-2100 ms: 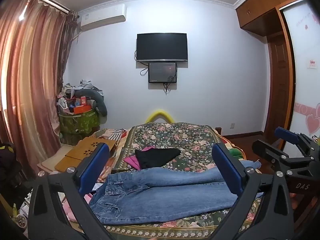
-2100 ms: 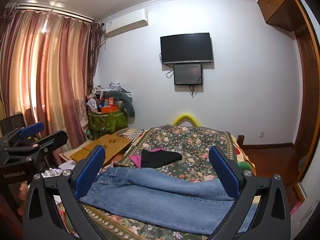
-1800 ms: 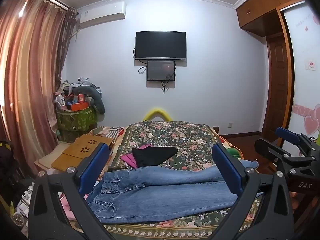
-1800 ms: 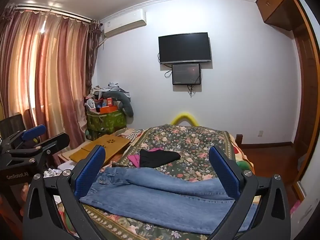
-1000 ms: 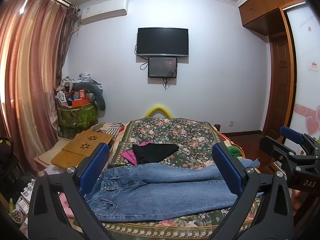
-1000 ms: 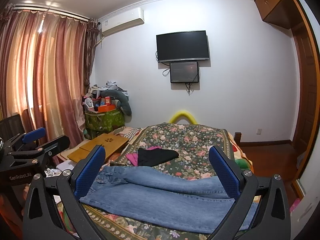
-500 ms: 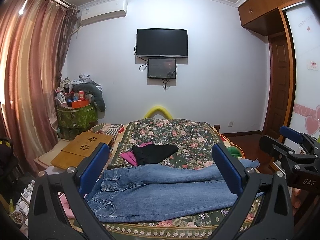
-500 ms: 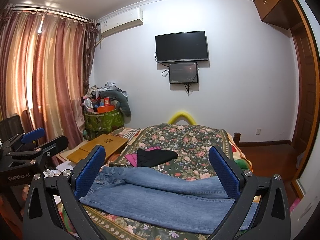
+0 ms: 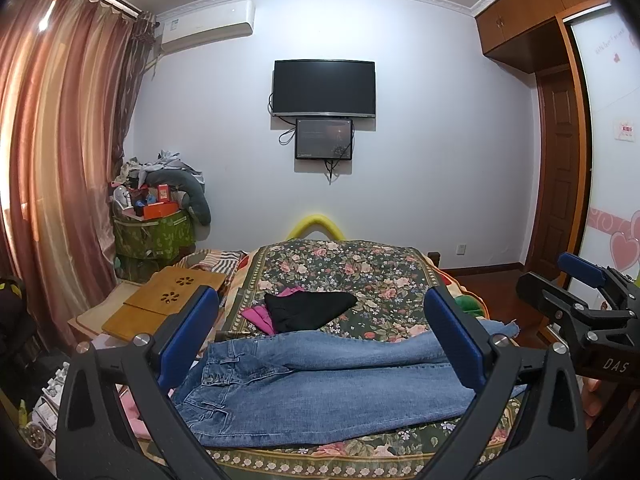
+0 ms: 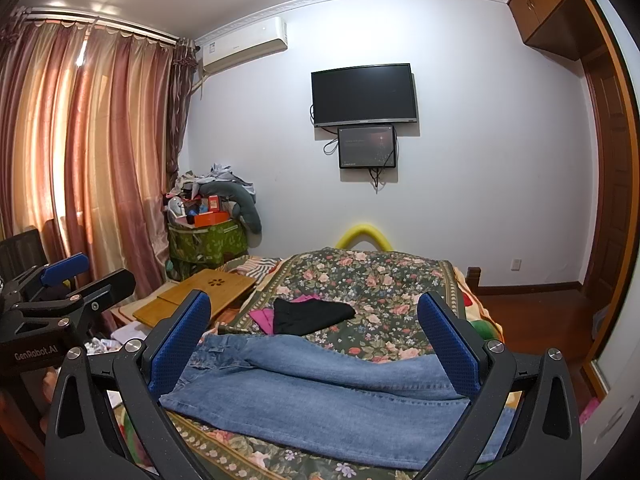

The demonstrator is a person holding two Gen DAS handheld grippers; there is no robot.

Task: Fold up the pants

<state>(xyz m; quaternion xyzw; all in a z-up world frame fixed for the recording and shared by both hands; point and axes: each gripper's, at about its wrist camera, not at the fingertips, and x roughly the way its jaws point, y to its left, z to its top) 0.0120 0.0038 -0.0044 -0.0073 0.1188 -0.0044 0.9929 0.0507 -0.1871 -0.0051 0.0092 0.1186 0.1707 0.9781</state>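
Jeans (image 9: 320, 384) lie flat on bed (image 9: 360, 272); green bin (image 9: 154, 236) overflows.

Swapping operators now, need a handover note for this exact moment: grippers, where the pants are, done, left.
Left gripper: jaws wide open, empty, held above the near edge of the bed.
Right gripper: jaws wide open, empty, beside the left one, same height.
Blue jeans: spread flat across the near end of the floral bedspread, waistband to the left, legs side by side running right.
Black garment lies behind them, on a pink one; not part of the job.
Done: nothing folded.
Left: every fold.
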